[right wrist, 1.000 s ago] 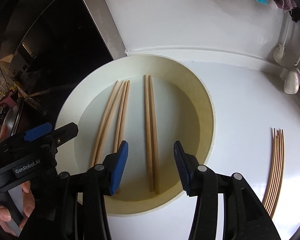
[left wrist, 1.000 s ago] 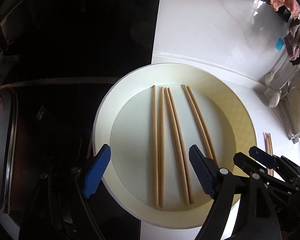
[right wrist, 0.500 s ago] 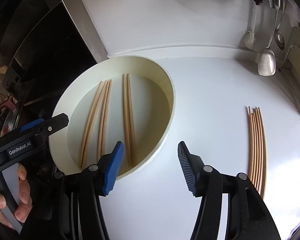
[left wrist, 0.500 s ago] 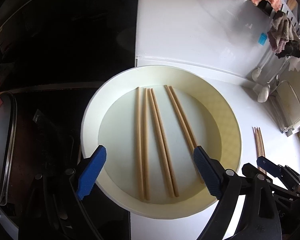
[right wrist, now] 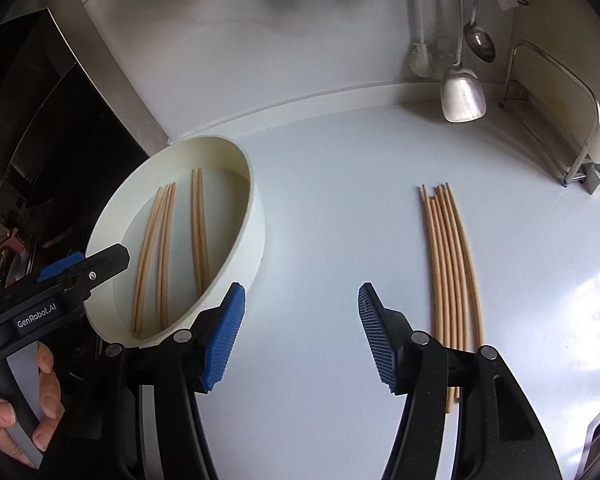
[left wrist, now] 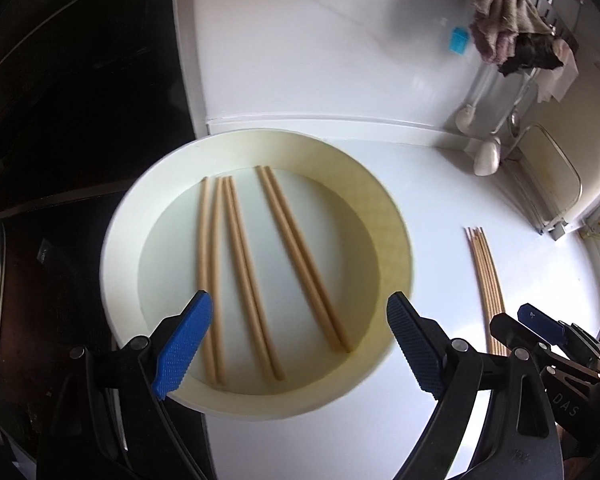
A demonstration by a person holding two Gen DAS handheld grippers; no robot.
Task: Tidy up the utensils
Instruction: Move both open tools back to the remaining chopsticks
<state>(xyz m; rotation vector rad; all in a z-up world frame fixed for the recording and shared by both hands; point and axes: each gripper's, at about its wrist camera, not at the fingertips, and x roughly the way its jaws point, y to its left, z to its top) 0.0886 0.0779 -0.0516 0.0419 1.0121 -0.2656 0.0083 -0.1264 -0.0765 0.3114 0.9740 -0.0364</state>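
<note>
six chopsticks lie in the cream bowl at the middle of the left wrist view, in three close pairs running from upper left to lower right. a second bundle of chopsticks lies flat on the white table, right of centre in the right wrist view and well apart from the bowl.

they look light, thin, stiff and smooth (likely to roll or slide off a pad if pinched near a tip). the better hold is probably across the middle of a pair, squeezing both sticks side by side. those in the bowl sit low behind its wall, so coming at them from above seems easier than from the side.

the left claw stands wide and empty, its blue pads over the lower rim of the bowl. the right claw is opening, with nothing between its pads, only bare table. a hand grips the left tool at the lower left of that view.

compared with a second ago, the right wrist view has swung off the bowl, which now sits at centre left, and the table bundle has come in from the right edge. in the left view the bowl has slid slightly right and its claw has spread a little.
</note>
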